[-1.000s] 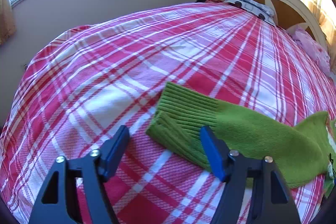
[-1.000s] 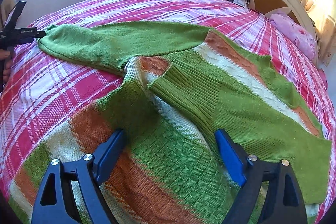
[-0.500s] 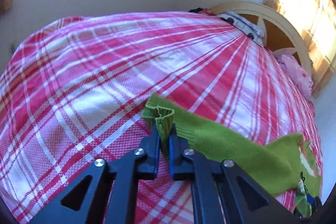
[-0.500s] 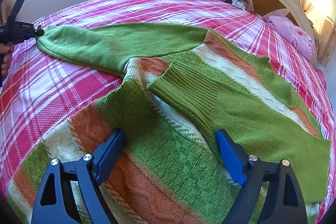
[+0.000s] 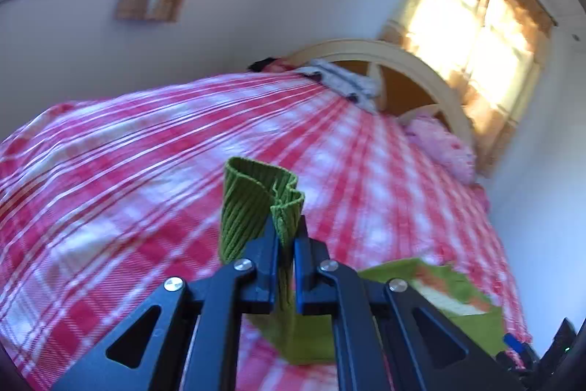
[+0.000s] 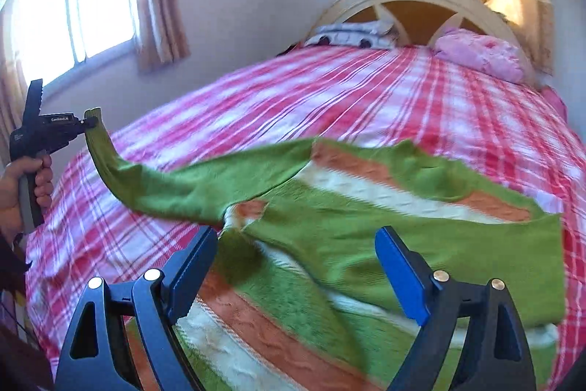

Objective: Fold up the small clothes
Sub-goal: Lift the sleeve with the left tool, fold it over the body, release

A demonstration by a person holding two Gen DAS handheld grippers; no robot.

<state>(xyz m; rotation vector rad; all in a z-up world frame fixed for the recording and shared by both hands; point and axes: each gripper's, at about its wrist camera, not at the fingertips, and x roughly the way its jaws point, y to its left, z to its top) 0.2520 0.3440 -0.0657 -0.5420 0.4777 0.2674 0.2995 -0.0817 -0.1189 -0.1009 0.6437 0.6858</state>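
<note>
Ribbed green knit is clamped in my left gripper (image 5: 285,237): one sleeve cuff (image 5: 256,204), now lifted clear of the plaid bedspread (image 5: 110,189) where it lay flat a second ago. My right gripper (image 6: 296,266) stands wide apart, holding nothing, above one striped sweater (image 6: 366,207) spread on the bed. Two grippers, one garment.
</note>
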